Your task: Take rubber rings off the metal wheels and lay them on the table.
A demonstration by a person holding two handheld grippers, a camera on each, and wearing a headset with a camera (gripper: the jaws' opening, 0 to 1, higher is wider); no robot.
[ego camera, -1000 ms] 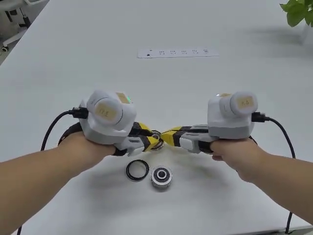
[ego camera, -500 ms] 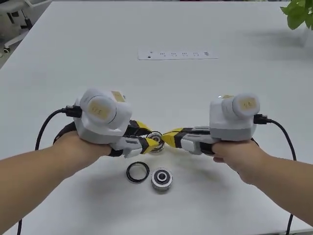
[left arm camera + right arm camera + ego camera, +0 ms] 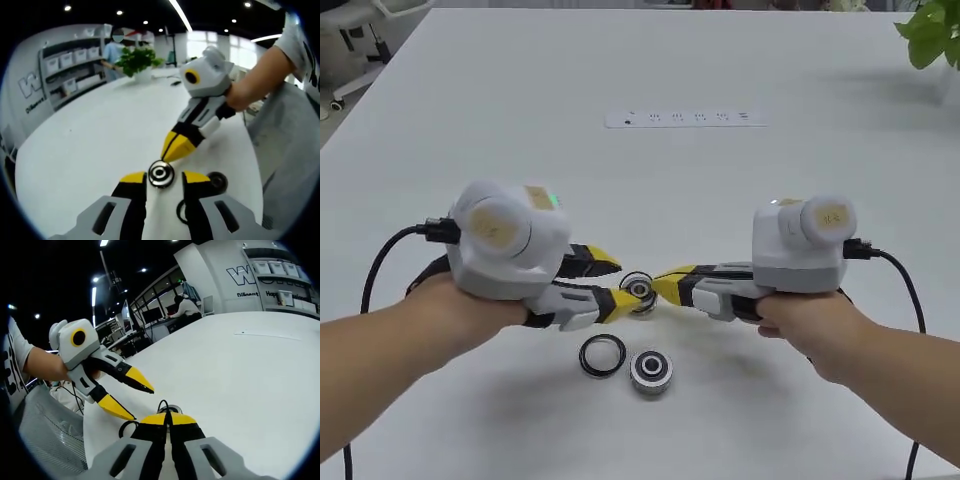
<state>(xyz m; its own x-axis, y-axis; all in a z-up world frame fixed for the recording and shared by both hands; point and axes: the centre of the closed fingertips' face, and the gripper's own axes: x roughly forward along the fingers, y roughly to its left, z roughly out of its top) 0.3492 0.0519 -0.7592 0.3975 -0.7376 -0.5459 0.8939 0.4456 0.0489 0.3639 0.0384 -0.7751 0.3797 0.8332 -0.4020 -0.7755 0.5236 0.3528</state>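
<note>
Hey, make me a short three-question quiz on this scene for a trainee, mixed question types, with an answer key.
1. True or false: a loose rubber ring lies on the table beside a metal wheel.
2. The left gripper and right gripper meet at a raised metal wheel. Whose tongs are shut? A left, B right, C both.
3. Name the white thing lying across the far side of the table.
Key: 1 true. 2 B; the left tongs stand open. 3 power strip.
</note>
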